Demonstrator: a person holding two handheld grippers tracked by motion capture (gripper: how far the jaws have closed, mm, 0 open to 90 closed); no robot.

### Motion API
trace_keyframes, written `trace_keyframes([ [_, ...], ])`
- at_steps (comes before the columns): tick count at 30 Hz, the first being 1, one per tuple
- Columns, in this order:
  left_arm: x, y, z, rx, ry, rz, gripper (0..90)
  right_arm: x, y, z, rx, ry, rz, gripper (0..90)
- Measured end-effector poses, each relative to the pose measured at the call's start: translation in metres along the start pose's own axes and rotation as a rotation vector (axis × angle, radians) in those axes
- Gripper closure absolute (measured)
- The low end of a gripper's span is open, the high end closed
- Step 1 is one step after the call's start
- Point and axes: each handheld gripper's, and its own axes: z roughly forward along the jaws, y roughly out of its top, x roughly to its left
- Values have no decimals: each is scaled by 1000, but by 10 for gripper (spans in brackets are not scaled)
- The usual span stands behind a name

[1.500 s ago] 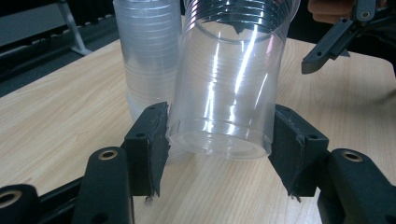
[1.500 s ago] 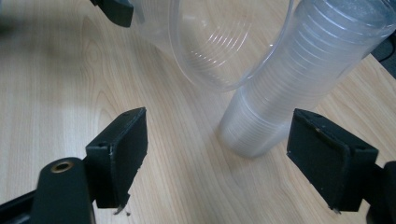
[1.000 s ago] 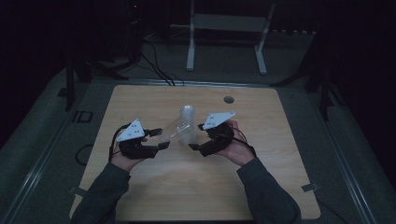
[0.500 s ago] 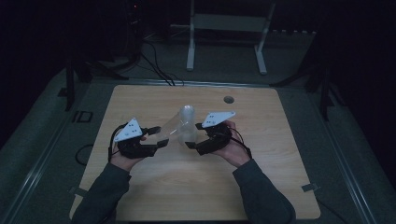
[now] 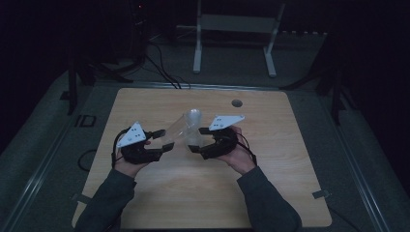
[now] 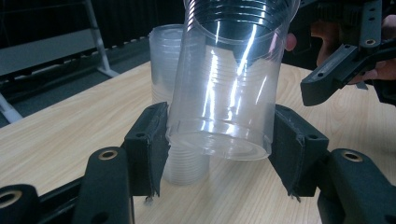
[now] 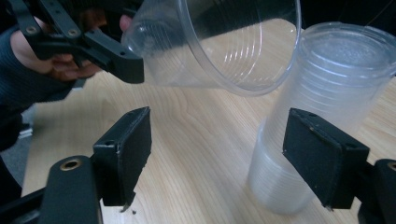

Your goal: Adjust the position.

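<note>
Left gripper view, frame centre: left claw (image 6: 219,144) clamps a clear cup (image 6: 229,88) near its base, tilted. Right gripper view: right claw (image 7: 217,154) wide, just been closing, empty; cup stack (image 7: 317,116) upright on table (image 7: 196,154), right side.

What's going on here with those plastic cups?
A person sits at a wooden table with a gripping tool in each hand. The left tool is clamped on the bottom end of a clear plastic cup, holding it tilted in the air. The right tool is open, its jaws just having narrowed beside a stack of cups standing on the table, without pressing it.
</note>
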Motion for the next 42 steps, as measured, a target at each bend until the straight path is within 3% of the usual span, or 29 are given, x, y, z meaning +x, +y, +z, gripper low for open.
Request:
trace_keyframes([
  [10,-1,2,-2,-16,1,5,417,-1,2,-2,-54,37,47,253],
  [29,-4,2,-3,-60,41,-3,416,-5,3,0,-154,116,156,253],
  [42,-6,2,-4,-99,61,-19,416,-4,6,4,-180,125,175,251],
])
